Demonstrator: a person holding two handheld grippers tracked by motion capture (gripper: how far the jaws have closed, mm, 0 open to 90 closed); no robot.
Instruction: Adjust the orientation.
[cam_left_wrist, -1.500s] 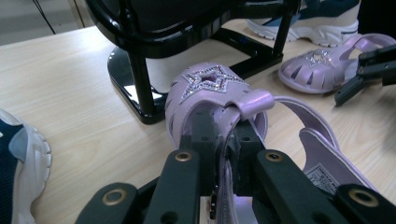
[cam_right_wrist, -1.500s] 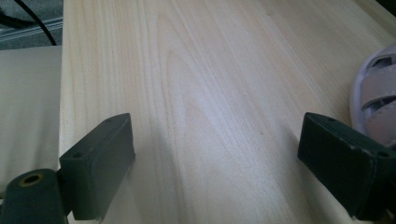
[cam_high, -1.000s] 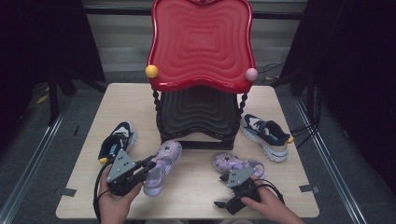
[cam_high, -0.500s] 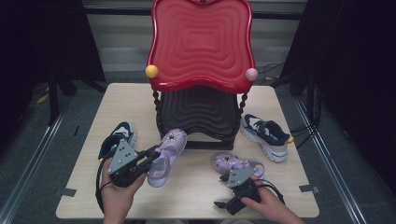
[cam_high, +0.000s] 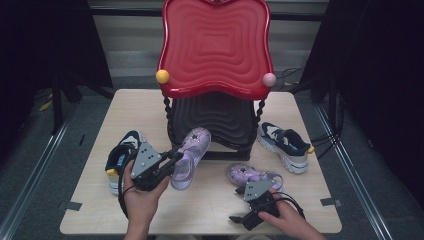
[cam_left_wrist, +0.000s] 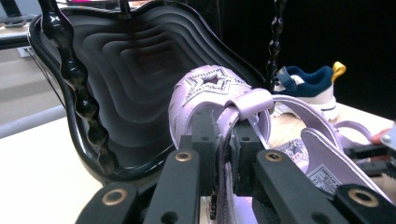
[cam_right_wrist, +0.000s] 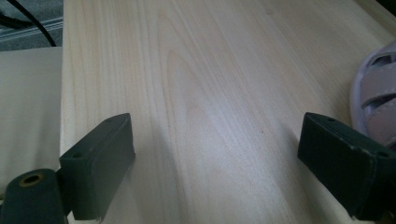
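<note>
Fingers of the left gripper (cam_left_wrist: 223, 140) pinch the strap of a lilac sandal (cam_high: 190, 156), holding it lifted off the bench (cam_high: 210, 207) with its toe toward the black lower tray (cam_high: 220, 120) of the red-topped stand (cam_high: 215, 45). Those of the right gripper (cam_right_wrist: 215, 154) are spread wide over bare wood, gripping nothing, just beside the second lilac sandal (cam_high: 255, 176) lying on the bench. One navy sneaker (cam_high: 120, 160) sits at the left, another (cam_high: 285, 145) at the right.

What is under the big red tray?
Under the red tray sits a black shelf on twisted posts. The purple sandal, clamped in the left gripper, points toward it. The shelf's back is hidden.
</note>
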